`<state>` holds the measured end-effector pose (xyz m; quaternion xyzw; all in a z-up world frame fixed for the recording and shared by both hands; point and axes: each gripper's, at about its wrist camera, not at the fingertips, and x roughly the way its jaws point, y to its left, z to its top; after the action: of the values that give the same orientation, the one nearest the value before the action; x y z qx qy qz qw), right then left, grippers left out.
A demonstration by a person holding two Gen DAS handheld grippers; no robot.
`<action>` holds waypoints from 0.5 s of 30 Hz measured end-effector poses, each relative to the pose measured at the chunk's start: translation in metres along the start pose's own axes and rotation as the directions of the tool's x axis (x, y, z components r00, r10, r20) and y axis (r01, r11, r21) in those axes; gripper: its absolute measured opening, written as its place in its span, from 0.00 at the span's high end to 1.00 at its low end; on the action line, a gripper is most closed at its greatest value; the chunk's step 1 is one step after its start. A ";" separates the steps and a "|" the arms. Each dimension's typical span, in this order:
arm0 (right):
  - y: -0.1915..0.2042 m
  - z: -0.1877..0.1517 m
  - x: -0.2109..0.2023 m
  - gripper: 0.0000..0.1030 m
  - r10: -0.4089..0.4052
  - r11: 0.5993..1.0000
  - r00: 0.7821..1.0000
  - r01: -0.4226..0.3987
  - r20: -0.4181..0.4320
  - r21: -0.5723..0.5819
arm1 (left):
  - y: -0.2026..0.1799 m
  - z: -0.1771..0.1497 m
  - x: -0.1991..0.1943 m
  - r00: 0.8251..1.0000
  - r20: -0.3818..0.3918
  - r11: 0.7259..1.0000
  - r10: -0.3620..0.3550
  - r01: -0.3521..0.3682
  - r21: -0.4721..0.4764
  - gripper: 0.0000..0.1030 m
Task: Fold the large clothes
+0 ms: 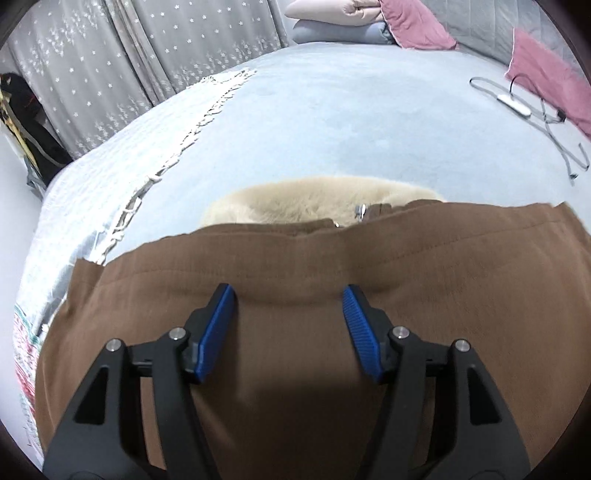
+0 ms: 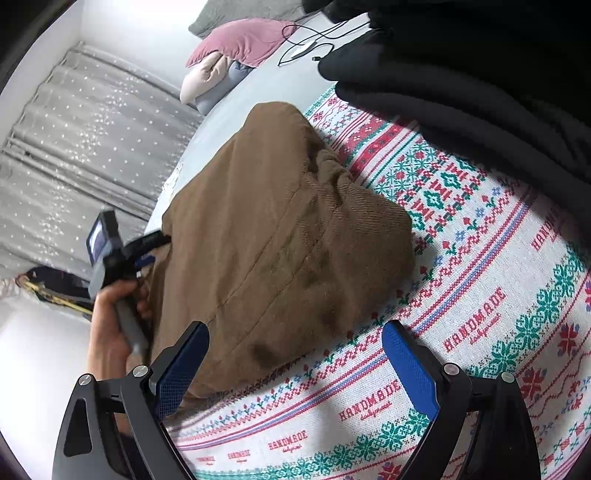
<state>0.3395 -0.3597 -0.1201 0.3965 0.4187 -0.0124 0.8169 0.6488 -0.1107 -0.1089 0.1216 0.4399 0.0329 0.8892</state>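
Note:
A brown coat (image 1: 295, 332) with a cream fur collar (image 1: 317, 203) lies folded on the bed. My left gripper (image 1: 288, 295) is open, its blue pads (image 1: 218, 328) resting low over the brown cloth, holding nothing. In the right wrist view the coat (image 2: 273, 236) is a compact bundle on a patterned blanket (image 2: 480, 295). My right gripper (image 2: 295, 336) is open and empty, just in front of the coat's near edge. The left gripper (image 2: 151, 247), held by a hand (image 2: 114, 317), sits at the coat's left side; its jaws are hidden there.
A grey bedsheet (image 1: 332, 122) covers the bed, with a fringed white throw (image 1: 122, 177) at left. Pink pillows (image 1: 543, 81), a folded quilt stack (image 1: 332, 18) and a charger cable (image 1: 517, 103) lie at the far side. Dark clothing (image 2: 480, 74) piles at upper right. Starred curtains (image 1: 110, 55) hang behind.

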 end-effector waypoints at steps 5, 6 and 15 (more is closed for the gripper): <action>0.006 -0.003 0.005 0.07 -0.034 0.998 0.999 0.035 0.015 -0.055 | 0.001 0.003 -0.002 1.000 -0.021 1.000 0.005 -0.005 0.019 0.37; 0.006 -0.003 0.005 0.07 -0.041 0.997 0.999 0.042 0.019 -0.064 | 0.004 0.004 -0.005 1.000 -0.026 1.000 0.003 -0.002 0.012 0.37; 0.007 -0.001 0.008 0.07 -0.036 0.996 0.998 0.039 0.042 -0.086 | 0.029 -0.102 -0.144 0.981 0.081 0.984 -0.179 0.178 0.008 0.38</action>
<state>0.3465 -0.3522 -0.1216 0.3523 0.4094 -0.0176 0.8414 0.4812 -0.0874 -0.0498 0.0832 0.4124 -0.0521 0.9057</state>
